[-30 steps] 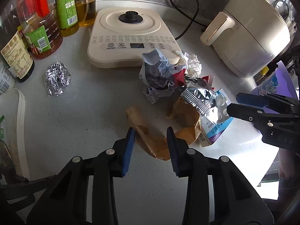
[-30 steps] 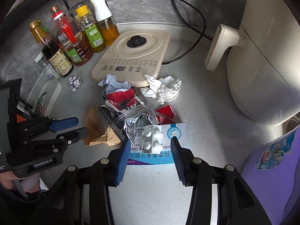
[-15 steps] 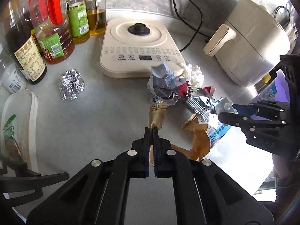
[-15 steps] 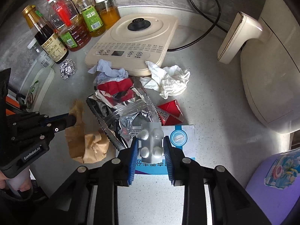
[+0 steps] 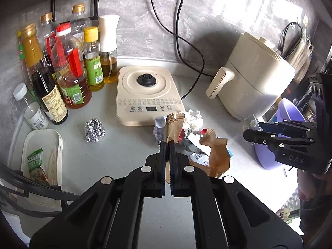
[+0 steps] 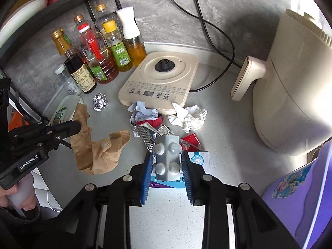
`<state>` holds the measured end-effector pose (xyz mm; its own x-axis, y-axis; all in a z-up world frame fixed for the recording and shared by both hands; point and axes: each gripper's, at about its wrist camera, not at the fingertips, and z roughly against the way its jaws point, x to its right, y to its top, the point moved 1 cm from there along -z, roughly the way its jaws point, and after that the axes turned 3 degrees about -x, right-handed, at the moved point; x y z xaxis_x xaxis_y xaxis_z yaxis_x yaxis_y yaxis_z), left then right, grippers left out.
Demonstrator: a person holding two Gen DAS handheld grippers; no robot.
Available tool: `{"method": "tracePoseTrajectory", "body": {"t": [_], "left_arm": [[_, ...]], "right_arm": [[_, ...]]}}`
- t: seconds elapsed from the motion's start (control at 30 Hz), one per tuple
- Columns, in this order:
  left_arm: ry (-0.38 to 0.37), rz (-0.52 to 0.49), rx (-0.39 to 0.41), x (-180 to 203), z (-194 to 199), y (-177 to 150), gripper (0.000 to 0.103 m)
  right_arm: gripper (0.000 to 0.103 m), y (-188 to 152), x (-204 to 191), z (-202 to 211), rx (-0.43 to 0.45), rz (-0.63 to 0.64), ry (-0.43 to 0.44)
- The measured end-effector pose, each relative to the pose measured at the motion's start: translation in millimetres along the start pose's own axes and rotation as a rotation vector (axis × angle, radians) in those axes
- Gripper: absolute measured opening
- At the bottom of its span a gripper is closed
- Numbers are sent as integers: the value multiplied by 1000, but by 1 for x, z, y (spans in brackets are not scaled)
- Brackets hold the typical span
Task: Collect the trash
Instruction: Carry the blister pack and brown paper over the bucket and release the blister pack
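1. Reading the print first: the left gripper (image 6: 77, 127) bore the white lettering "GenRobot.AI" on its body, and the right gripper (image 5: 247, 133) showed "DAS" in raised letters.
2. The blue-and-white box (image 6: 199, 159) under the right gripper carried Chinese characters and "12" along its near edge; the rest was too small to read.
3. The bottles (image 5: 70, 72) at the back left corner of the bench (image 5: 128, 153) wore green, yellow and tan labels with barcodes, the writing unreadable.
4. The cream cooker (image 5: 148, 95) had a row of printed buttons and a dark display on its front strip.
5. The left gripper was closed tight on the brown paper bag (image 5: 174, 127), whose toothed top edge stood up just past the fingertips while the rest hung crumpled to the right, raised off the bench.
6. The right gripper was clamped on the pill blister pack (image 6: 167, 158), held flat between its blue pads, above the box.
7. The remaining litter lay in a heap at the front edge of the cooker: grey crumpled paper (image 6: 143, 111), a white tissue (image 6: 191, 117), a silver foil wrapper (image 6: 149, 132) and a red packet (image 6: 189, 142).
8. A foil ball (image 5: 94, 129) sat apart, left of the cooker, near a white tray (image 5: 41, 155).
9. A cream air fryer (image 6: 290, 87) stood at the right side.
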<state>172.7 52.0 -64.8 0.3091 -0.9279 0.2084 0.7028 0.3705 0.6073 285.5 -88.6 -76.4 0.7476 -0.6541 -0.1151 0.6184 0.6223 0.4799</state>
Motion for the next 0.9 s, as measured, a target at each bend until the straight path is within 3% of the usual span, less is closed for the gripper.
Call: {"method": "tracePoseTrajectory", "body": {"t": [0.37,0.9], "left_arm": [[-54,-73,113,39,36,26,4],[-162,-183,142,116,33,42,4]], "right_arm": [[29,-9,27,85,164,-46,-22],[29,-52,92,141,226,-172,-143]]}}
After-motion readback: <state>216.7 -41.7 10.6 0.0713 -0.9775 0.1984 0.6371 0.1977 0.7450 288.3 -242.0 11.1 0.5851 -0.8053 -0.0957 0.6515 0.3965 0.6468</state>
